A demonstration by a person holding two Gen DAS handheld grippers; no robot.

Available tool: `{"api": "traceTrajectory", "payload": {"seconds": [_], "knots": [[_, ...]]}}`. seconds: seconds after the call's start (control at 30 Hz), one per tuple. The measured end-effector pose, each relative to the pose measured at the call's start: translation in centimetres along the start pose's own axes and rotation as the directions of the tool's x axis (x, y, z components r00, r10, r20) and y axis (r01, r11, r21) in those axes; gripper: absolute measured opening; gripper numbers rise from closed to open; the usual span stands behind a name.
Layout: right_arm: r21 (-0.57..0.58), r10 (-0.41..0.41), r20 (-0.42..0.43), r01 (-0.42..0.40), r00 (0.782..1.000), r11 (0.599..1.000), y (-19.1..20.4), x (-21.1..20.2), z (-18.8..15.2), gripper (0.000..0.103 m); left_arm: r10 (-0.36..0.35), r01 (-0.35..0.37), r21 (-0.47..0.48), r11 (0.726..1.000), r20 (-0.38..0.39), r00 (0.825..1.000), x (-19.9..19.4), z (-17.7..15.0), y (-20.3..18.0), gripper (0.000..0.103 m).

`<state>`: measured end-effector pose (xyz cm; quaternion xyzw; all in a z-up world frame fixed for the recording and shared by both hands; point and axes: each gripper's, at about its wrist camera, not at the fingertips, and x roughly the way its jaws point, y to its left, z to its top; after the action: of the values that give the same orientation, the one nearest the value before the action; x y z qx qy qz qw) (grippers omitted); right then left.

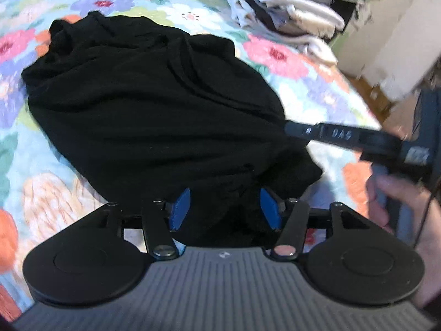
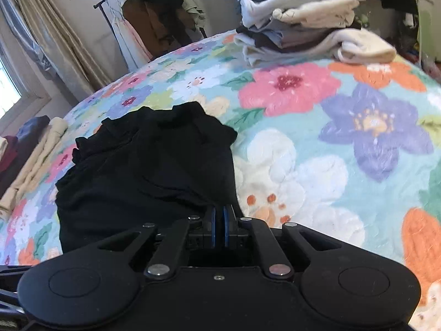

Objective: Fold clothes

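A black garment lies bunched on the flowered bedspread. My left gripper is open, its blue pads on either side of the garment's near edge, with cloth between them. My right gripper reaches in from the right in the left wrist view and pinches the garment's right edge. In the right wrist view the right gripper is shut on the black garment, which trails away to the left over the bedspread.
A stack of folded light and grey clothes sits at the far side of the bed, also in the left wrist view. More folded clothes lie at the left. A clothes rack, curtains and a window stand beyond.
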<state>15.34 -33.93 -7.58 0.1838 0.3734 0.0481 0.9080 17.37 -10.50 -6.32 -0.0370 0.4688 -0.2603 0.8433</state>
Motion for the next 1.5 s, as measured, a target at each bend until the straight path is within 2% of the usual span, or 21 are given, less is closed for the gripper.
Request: {"api": "traceTrajectory", "payload": {"seconds": [0.07, 0.13, 0.2, 0.23, 0.27, 0.4, 0.5, 0.57, 0.63, 0.73, 0.8, 0.9, 1.0, 1.1, 1.17, 1.23, 1.3, 1.33, 1.4, 1.43, 1.5], "knots": [[0.017, 0.023, -0.002, -0.023, 1.000, 1.000, -0.2, 0.1, -0.1, 0.007, 0.024, -0.022, 0.035, 0.999, -0.040, 0.999, 1.3, -0.3, -0.5, 0.066], [0.030, 0.050, 0.000, -0.050, 0.999, 0.998, -0.4, 0.1, 0.0, 0.007, 0.045, -0.040, 0.059, 0.997, -0.078, 0.996, 2.4, -0.5, -0.8, 0.068], [0.036, 0.069, 0.011, -0.069, 0.998, 0.997, -0.5, -0.2, 0.1, 0.007, 0.050, -0.045, 0.060, 0.997, -0.071, 0.996, 2.5, -0.5, -0.8, 0.056], [0.035, 0.078, 0.021, -0.079, 0.997, 0.996, -0.5, -0.3, 0.2, 0.007, 0.046, -0.043, 0.052, 0.998, -0.065, 0.997, 2.3, -0.5, -0.8, 0.028], [0.031, 0.088, 0.032, -0.089, 0.996, 0.996, -0.4, -0.6, 0.3, 0.007, 0.034, -0.032, 0.032, 0.999, -0.060, 0.998, 1.9, -0.5, -0.6, 0.014], [-0.003, 0.146, 0.090, -0.147, 0.985, 0.989, -0.1, -2.5, 0.9, 0.007, 0.013, -0.013, 0.001, 1.000, -0.014, 1.000, -0.5, -1.0, -0.6, 0.010], [-0.072, 0.169, 0.132, -0.161, 0.977, 0.984, 0.5, -4.3, 1.4, 0.007, -0.015, 0.015, 0.009, 1.000, 0.042, 0.999, -3.2, -1.4, -1.8, 0.010], [-0.137, 0.126, 0.129, -0.108, 0.984, 0.985, 0.8, -4.6, 1.0, 0.007, -0.011, 0.009, 0.040, 0.999, 0.050, 0.999, -4.2, -1.7, -2.6, 0.010], [-0.162, 0.093, 0.097, -0.077, 0.991, 0.984, 0.5, -3.9, 0.4, 0.007, 0.012, -0.011, 0.071, 0.997, -0.003, 1.000, -3.4, -2.3, -3.1, 0.010], [-0.097, 0.073, 0.015, -0.071, 0.997, 0.993, -1.2, -1.9, -1.1, 0.007, 0.062, -0.054, 0.063, 0.997, -0.144, 0.988, -0.4, -2.2, -2.8, 0.010], [-0.056, 0.067, -0.030, -0.069, 0.997, 0.996, -2.1, -0.8, -1.7, 0.007, 0.044, -0.038, 0.040, 0.998, -0.151, 0.988, -0.5, -2.1, -2.4, 0.011], [-0.049, 0.081, -0.042, -0.083, 0.996, 0.995, -2.4, -0.7, -1.7, 0.008, 0.005, -0.002, 0.028, 1.000, -0.103, 0.995, -1.7, -2.1, -2.2, 0.014], [-0.073, 0.063, -0.034, -0.065, 0.997, 0.995, -2.4, -1.1, -1.4, 0.010, -0.080, 0.080, -0.008, 0.997, 0.002, 0.997, -3.8, -1.8, -1.6, 0.018], [-0.090, 0.055, -0.022, -0.057, 0.998, 0.994, -2.4, -1.7, -1.2, 0.011, -0.164, 0.174, -0.071, 0.982, 0.129, 0.978, -5.9, -1.2, -0.6, 0.023], [-0.107, 0.053, -0.014, -0.054, 0.999, 0.993, -2.3, -2.1, -1.0, 0.012, -0.161, 0.180, -0.092, 0.979, 0.181, 0.970, -6.3, -0.4, -0.2, 0.031], [-0.132, 0.037, 0.003, -0.037, 0.999, 0.991, -1.9, -2.6, -0.7, 0.014, -0.098, 0.112, -0.085, 0.990, 0.150, 0.984, -4.9, 0.1, -0.5, 0.042], [-0.165, 0.034, 0.024, -0.030, 0.999, 0.986, -1.4, -3.1, -0.4, 0.015, -0.025, 0.032, -0.070, 0.997, 0.102, 0.994, -3.2, 0.7, -0.8, 0.042], [-0.182, 0.035, 0.035, -0.028, 0.999, 0.983, -1.1, -3.3, -0.3, 0.015, -0.002, 0.005, -0.063, 0.998, 0.054, 0.999, -2.0, 0.7, -0.8, 0.042], [-0.216, 0.052, 0.049, -0.040, 0.997, 0.976, -0.6, -3.6, 0.0, 0.016, -0.004, 0.000, -0.050, 0.999, -0.070, 0.998, 0.2, -0.1, -0.7, 0.042], [-0.233, 0.072, 0.052, -0.058, 0.996, 0.971, -0.3, -3.7, 0.2, 0.021, 0.003, -0.007, -0.030, 1.000, -0.122, 0.992, 0.9, -0.7, -0.9, 0.042], [-0.312, 0.088, 0.058, -0.066, 0.994, 0.948, 0.9, -3.4, 0.6, 0.033, 0.022, -0.021, 0.005, 1.000, -0.134, 0.991, 0.8, -1.3, -1.2, 0.042]]}}
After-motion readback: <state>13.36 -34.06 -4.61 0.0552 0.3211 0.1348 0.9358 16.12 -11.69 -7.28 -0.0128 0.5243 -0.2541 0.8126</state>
